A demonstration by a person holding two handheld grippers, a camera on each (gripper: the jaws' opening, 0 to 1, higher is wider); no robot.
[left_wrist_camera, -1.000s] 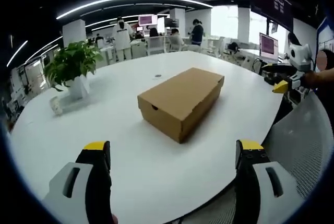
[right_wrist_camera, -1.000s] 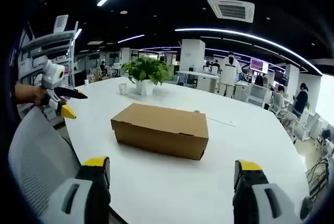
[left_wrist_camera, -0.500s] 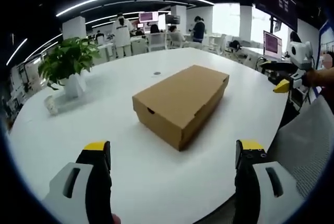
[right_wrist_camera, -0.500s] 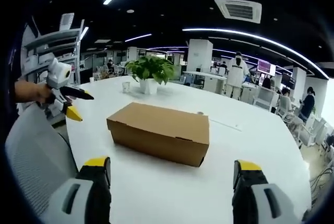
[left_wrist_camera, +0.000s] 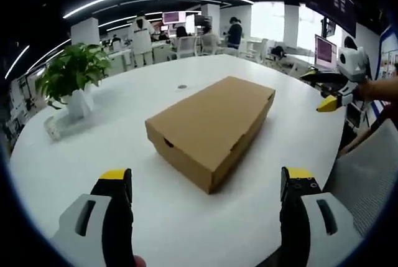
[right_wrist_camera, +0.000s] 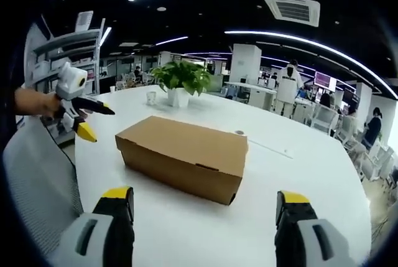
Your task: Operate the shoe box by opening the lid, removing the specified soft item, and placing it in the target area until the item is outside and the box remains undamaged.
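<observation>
We held the left claw [left_wrist_camera: 205, 183] and right claw [right_wrist_camera: 204, 201] level, jaws wide, empty. The closed brown cardboard shoe box [left_wrist_camera: 211, 126] lay on the white tabletop [left_wrist_camera: 124, 108], ahead, untouched.

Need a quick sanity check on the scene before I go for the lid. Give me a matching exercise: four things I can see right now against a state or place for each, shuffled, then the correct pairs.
Things:
1. shoe box
2. potted plant
3. left gripper
4. right gripper

States or places:
A. jaws open, held off the table edge beside a mesh chair back, left of the box in the right gripper view
B. lid closed, lying flat mid-table
C. on the table beyond the box, in a white pot
D. jaws open, held at the right edge of the left gripper view

Pairs: 1-B, 2-C, 3-A, 4-D
</observation>
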